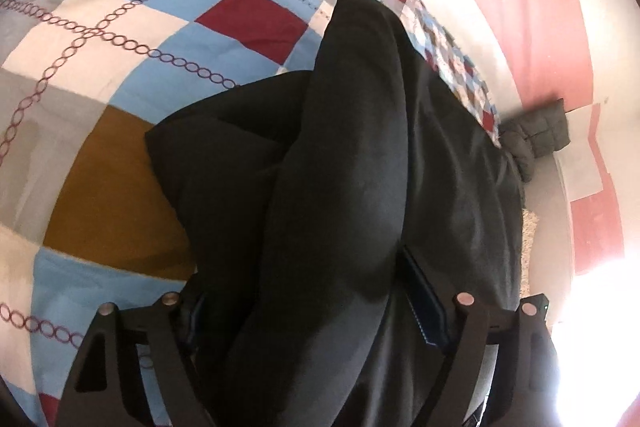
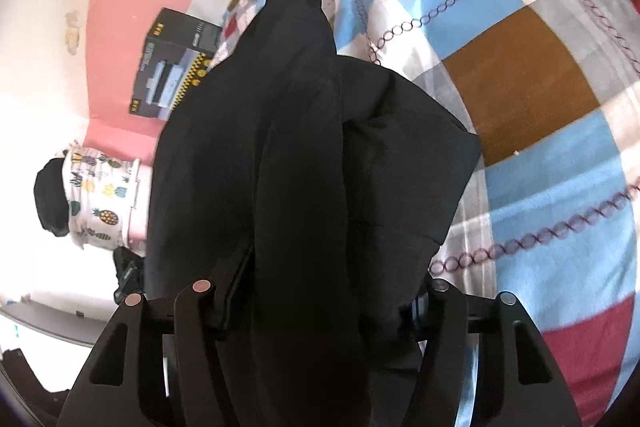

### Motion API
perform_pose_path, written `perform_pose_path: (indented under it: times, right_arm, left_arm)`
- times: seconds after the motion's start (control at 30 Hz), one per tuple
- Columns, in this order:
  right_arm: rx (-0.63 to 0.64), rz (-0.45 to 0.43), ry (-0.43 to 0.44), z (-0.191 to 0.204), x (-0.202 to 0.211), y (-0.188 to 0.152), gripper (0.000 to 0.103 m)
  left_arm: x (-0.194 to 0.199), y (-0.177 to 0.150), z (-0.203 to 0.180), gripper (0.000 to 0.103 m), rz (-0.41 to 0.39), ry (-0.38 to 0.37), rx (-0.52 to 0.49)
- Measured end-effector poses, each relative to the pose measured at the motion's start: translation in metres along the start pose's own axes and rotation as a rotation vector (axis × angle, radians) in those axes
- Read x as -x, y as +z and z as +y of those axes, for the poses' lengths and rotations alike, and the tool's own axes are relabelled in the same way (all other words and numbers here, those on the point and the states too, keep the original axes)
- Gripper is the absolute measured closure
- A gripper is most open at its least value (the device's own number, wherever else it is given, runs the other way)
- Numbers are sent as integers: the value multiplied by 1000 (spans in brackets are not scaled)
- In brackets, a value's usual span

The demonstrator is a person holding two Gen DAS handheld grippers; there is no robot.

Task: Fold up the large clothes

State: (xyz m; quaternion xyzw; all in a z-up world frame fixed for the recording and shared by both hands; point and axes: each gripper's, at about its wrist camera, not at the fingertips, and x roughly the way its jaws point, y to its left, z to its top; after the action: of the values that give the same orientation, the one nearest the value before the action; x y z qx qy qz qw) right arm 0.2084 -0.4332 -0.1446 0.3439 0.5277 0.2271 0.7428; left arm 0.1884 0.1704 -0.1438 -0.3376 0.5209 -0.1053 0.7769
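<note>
Garment (image 1: 360, 155) bunched between both claws – open bedspread (image 1: 120, 27) beyond.

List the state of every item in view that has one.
black garment: bunched in a ridge on the bedspread, running between both grippers' jaws
left gripper: jaws wide, astride the garment
right gripper: jaws astride the garment
patchwork bedspread: spread flat

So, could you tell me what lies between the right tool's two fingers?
A thick fold of the black garment runs between the fingers of the right tool, seen in the right wrist view; whether the pads press it cannot be told.
</note>
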Motion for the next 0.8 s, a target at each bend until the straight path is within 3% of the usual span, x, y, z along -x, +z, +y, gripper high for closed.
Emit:
perform_pose_path:
  times: [0.13,0.3,0.37,0.6,0.8]
  right_arm:
    - [1,16,-29,3,-7,6,43]
    - [43,-37,-104,29,10,-2,61]
    - [59,-53,-127,39,19,-3,64]
    - [164,-131,-112,93,62,-7,67]
    - [199,-156,-92,117,74,-9,67]
  left_arm:
    - [-3,0,-8,25,1,54,-16]
    - [14,-7,-38,61,-55,126,-103]
    - [27,-8,-51,66,-77,149,-143]
    - [79,-9,-85,69,-171,92,-203]
    - [104,-2,-99,70,-210,57,-220]
